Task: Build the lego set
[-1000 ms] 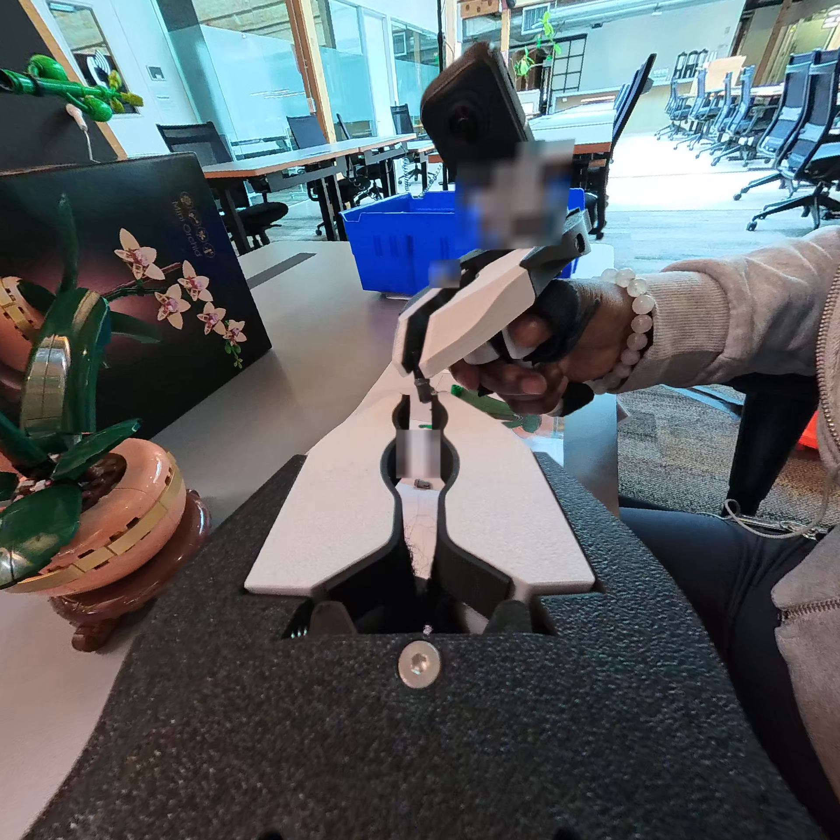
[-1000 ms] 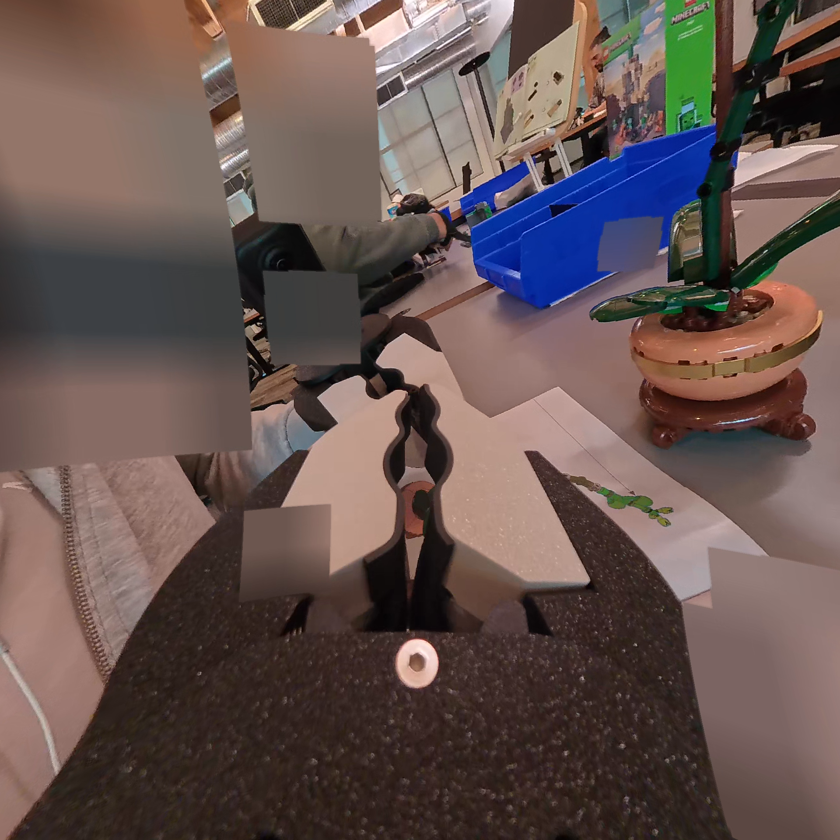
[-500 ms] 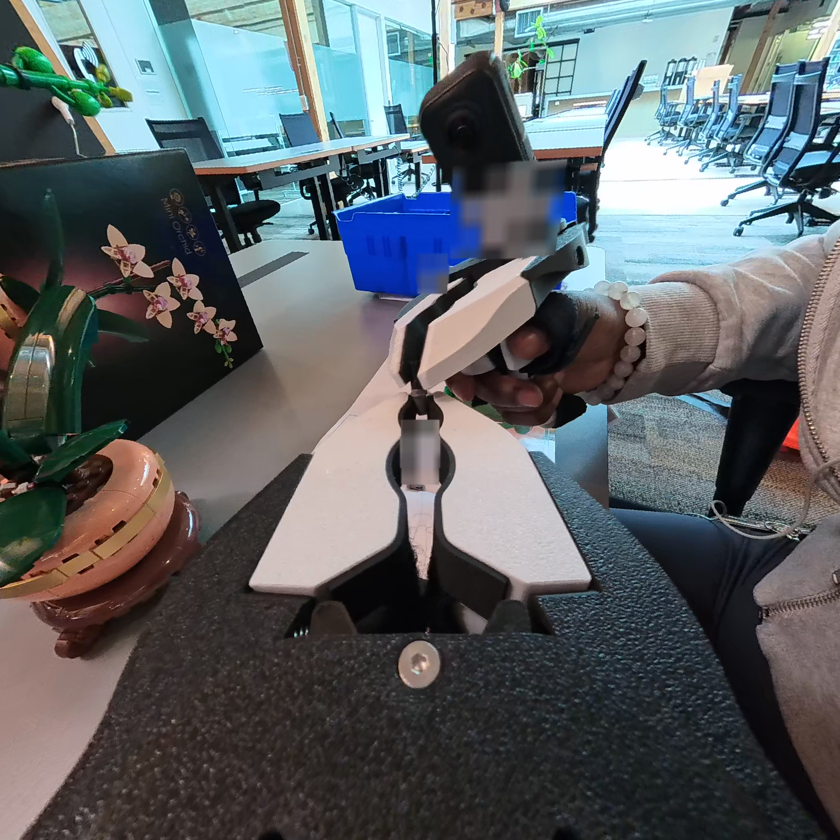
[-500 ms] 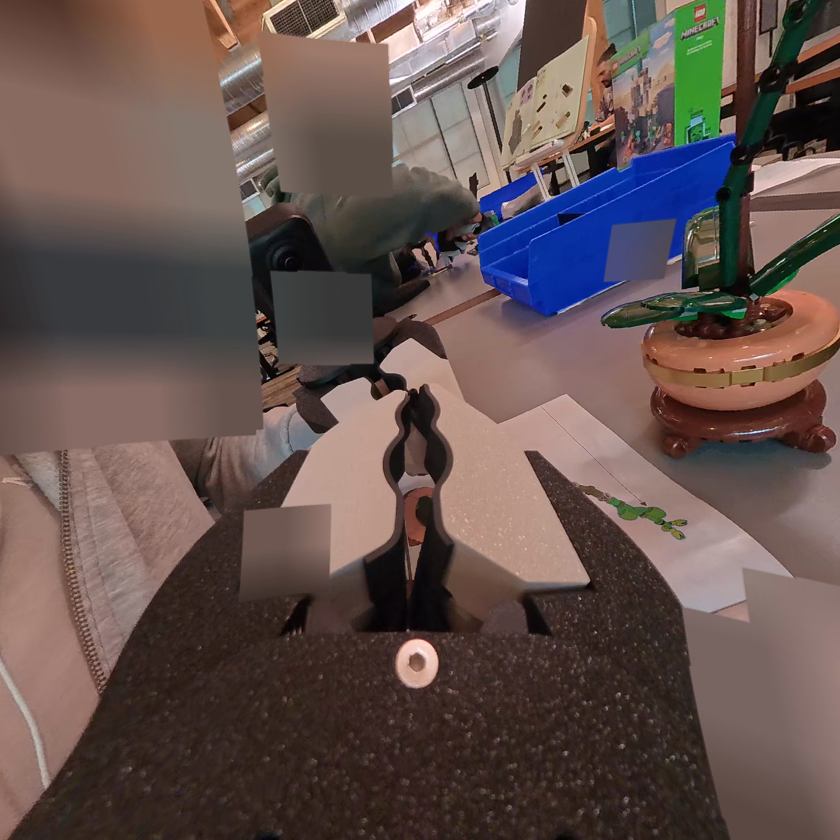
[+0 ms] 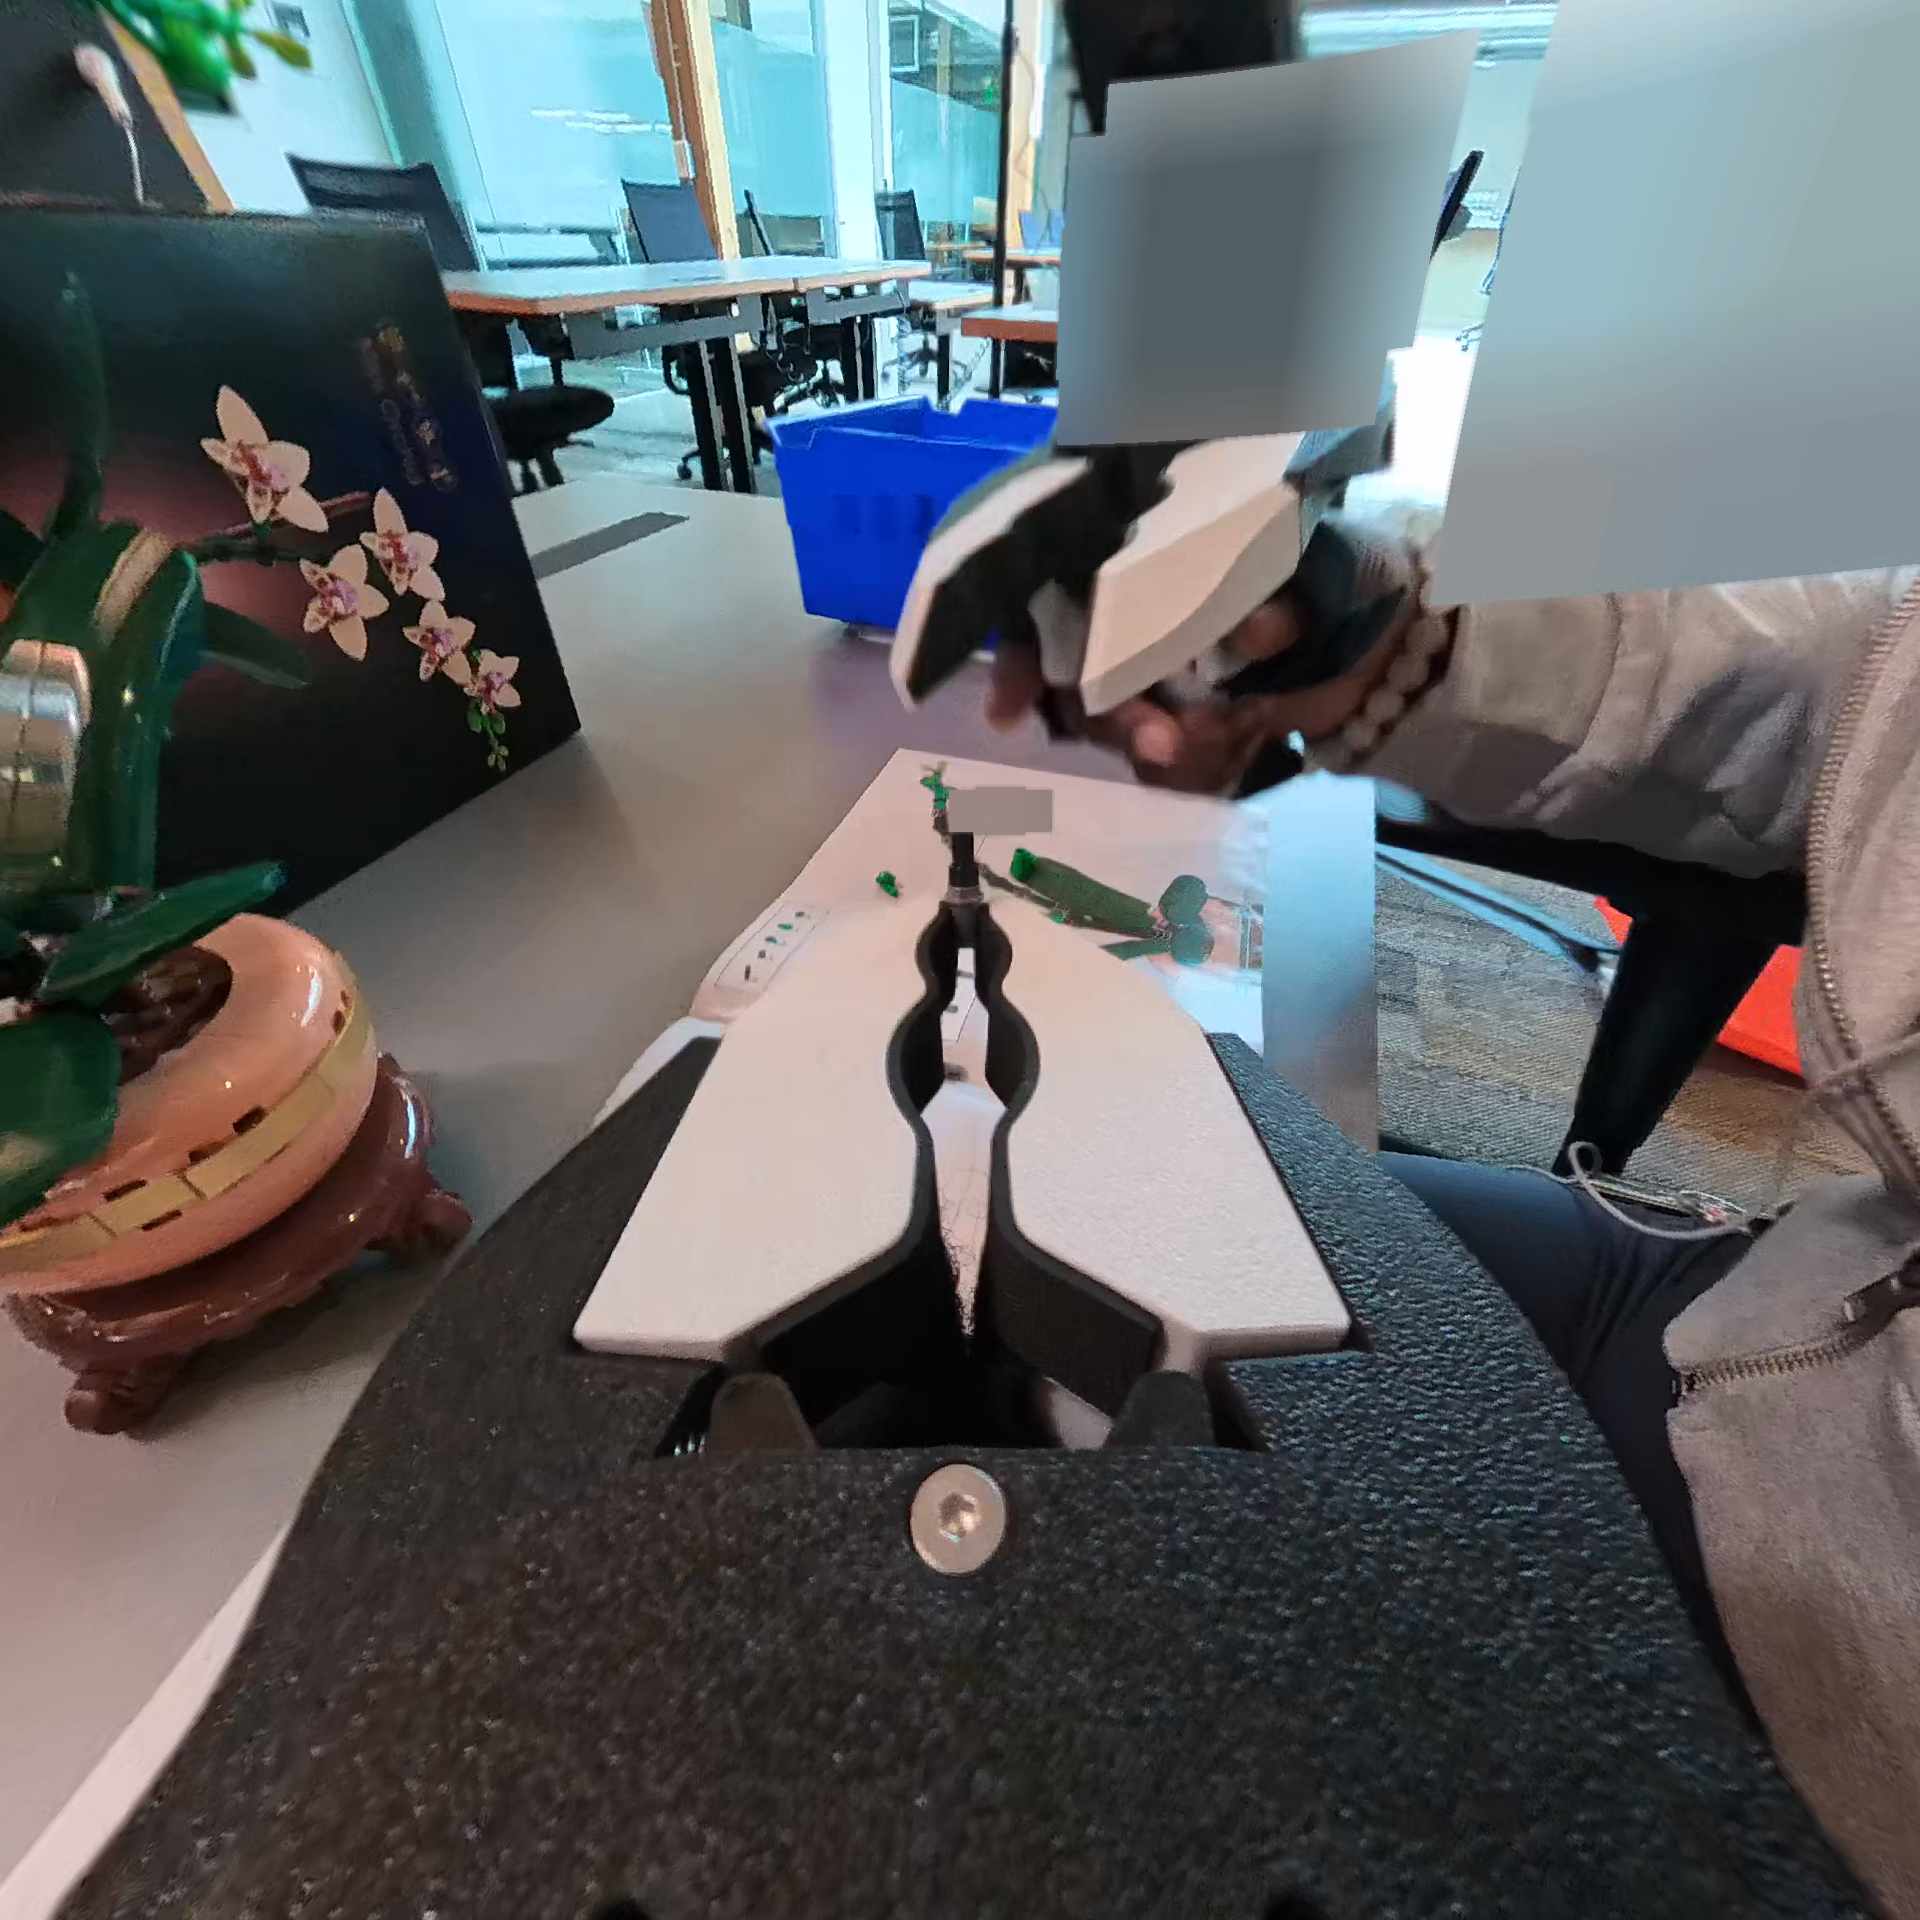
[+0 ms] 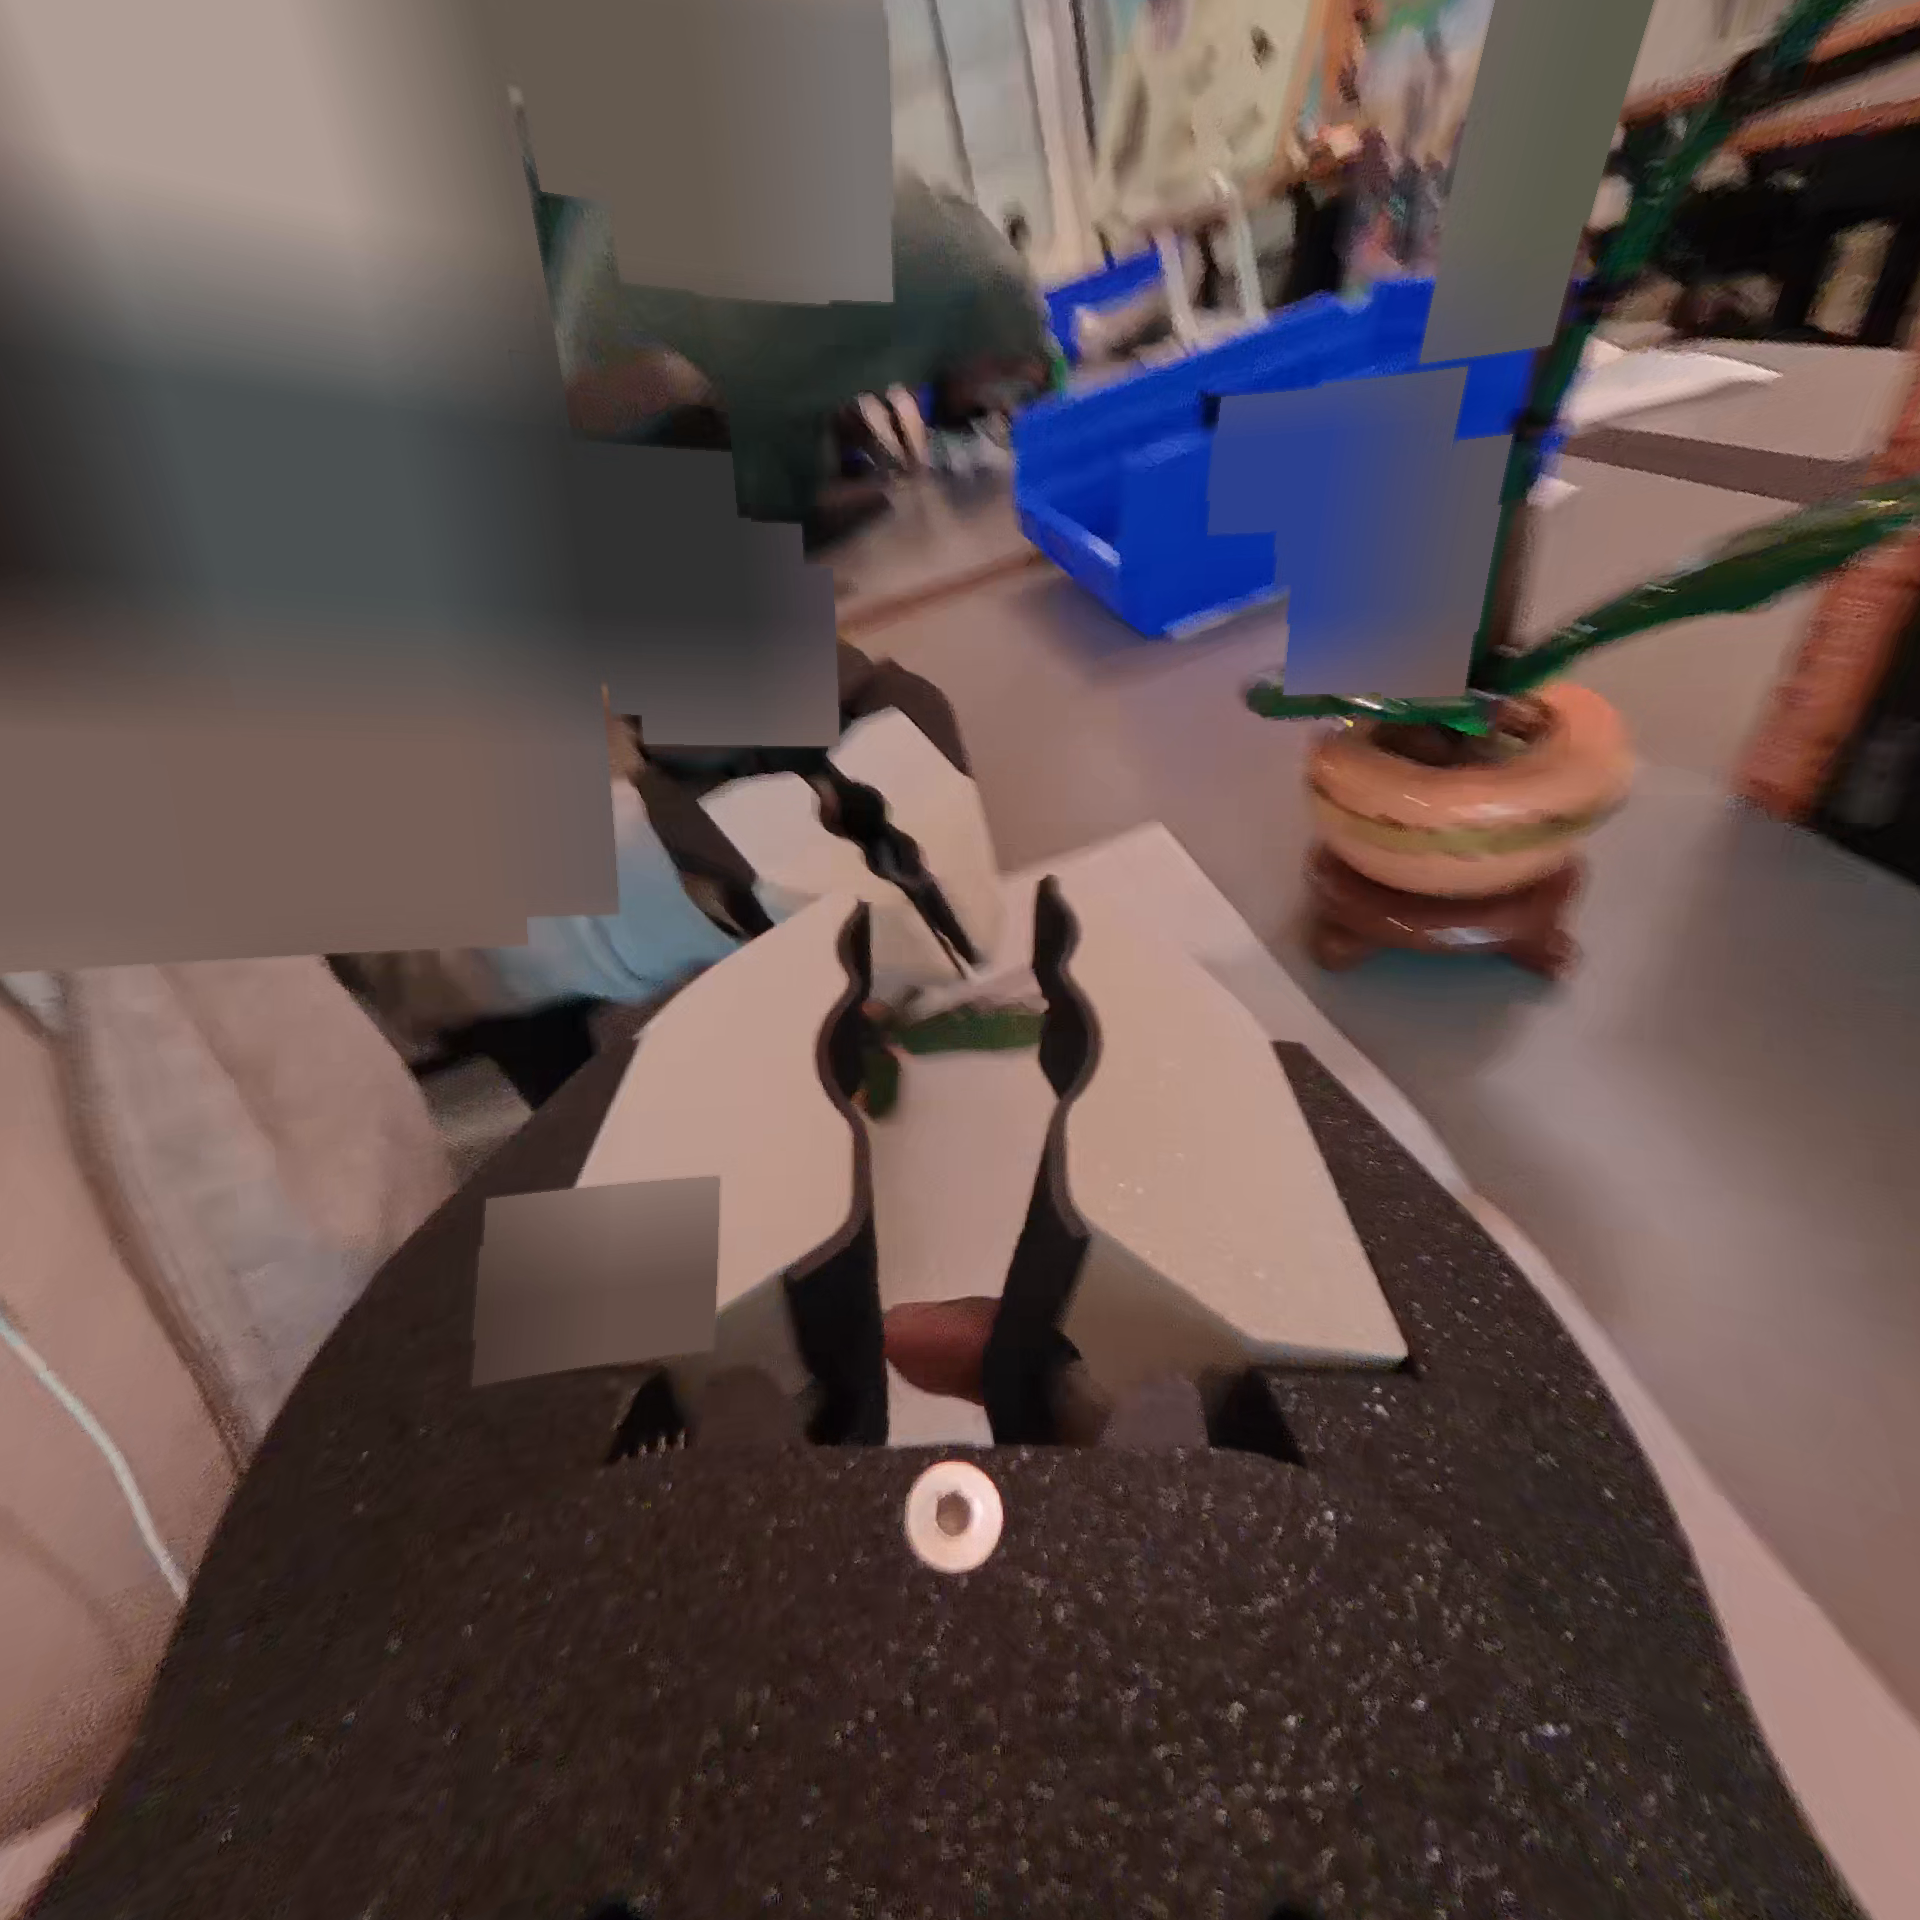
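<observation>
Now right gripper [image 6: 951,914] apart, withdrawn.

Even daylight came through glass walls beyond my left jaws; soft shadows, mild glare on the pink pot [image 5: 197,1091]. My left view stayed sharp near the jaws, the right gripper [image 5: 997,665] ahead smeared. My right view was dimmer, motion-blurred throughout. Fisheye bending at edges.

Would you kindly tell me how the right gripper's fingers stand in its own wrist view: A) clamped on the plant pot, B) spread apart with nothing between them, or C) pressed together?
B: the right gripper shows a clear gap between its fingers, and the plant pot stands apart on the table.
</observation>
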`<action>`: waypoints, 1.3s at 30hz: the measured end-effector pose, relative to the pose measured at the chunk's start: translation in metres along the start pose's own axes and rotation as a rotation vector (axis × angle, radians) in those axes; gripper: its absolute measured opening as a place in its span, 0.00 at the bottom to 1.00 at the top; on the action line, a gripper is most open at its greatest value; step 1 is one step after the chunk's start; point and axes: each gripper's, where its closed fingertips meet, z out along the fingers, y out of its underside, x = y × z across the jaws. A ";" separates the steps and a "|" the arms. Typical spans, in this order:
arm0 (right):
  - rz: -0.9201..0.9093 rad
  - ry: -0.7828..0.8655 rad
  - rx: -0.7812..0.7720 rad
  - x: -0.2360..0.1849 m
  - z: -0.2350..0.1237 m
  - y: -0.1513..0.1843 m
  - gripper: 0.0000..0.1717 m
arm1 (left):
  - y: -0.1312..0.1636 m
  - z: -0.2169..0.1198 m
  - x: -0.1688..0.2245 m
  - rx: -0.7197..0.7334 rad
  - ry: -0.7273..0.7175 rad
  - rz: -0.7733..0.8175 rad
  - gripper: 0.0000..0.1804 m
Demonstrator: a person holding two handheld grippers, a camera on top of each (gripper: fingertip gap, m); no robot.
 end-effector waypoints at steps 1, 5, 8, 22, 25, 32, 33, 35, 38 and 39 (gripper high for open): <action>-0.031 0.077 -0.070 0.011 -0.012 0.003 0.20 | 0.003 0.000 -0.002 -0.009 0.001 -0.020 0.01; -0.195 0.360 -0.337 0.046 -0.066 0.030 0.22 | 0.015 0.003 -0.005 -0.042 0.018 -0.083 0.01; -0.187 0.418 -0.418 0.052 -0.083 0.061 0.23 | 0.023 0.007 -0.003 -0.076 0.034 -0.084 0.01; -0.177 0.361 -0.554 0.058 -0.092 0.127 0.09 | 0.036 0.014 0.005 -0.170 0.077 -0.064 0.01; -0.151 0.332 -0.537 0.057 -0.089 0.129 0.09 | 0.037 0.014 0.005 -0.181 0.077 -0.066 0.01; -0.097 0.317 -0.488 0.059 -0.089 0.127 0.09 | 0.036 0.013 0.004 -0.167 0.079 -0.082 0.01; -0.093 0.315 -0.483 0.059 -0.089 0.127 0.09 | 0.036 0.013 0.004 -0.167 0.078 -0.083 0.01; -0.088 0.312 -0.484 0.059 -0.088 0.127 0.09 | 0.036 0.013 0.004 -0.169 0.077 -0.080 0.01; -0.085 0.296 -0.498 0.057 -0.088 0.129 0.09 | 0.036 0.014 0.005 -0.171 0.080 -0.074 0.01; -0.088 0.296 -0.490 0.057 -0.089 0.128 0.09 | 0.036 0.014 0.005 -0.171 0.080 -0.074 0.01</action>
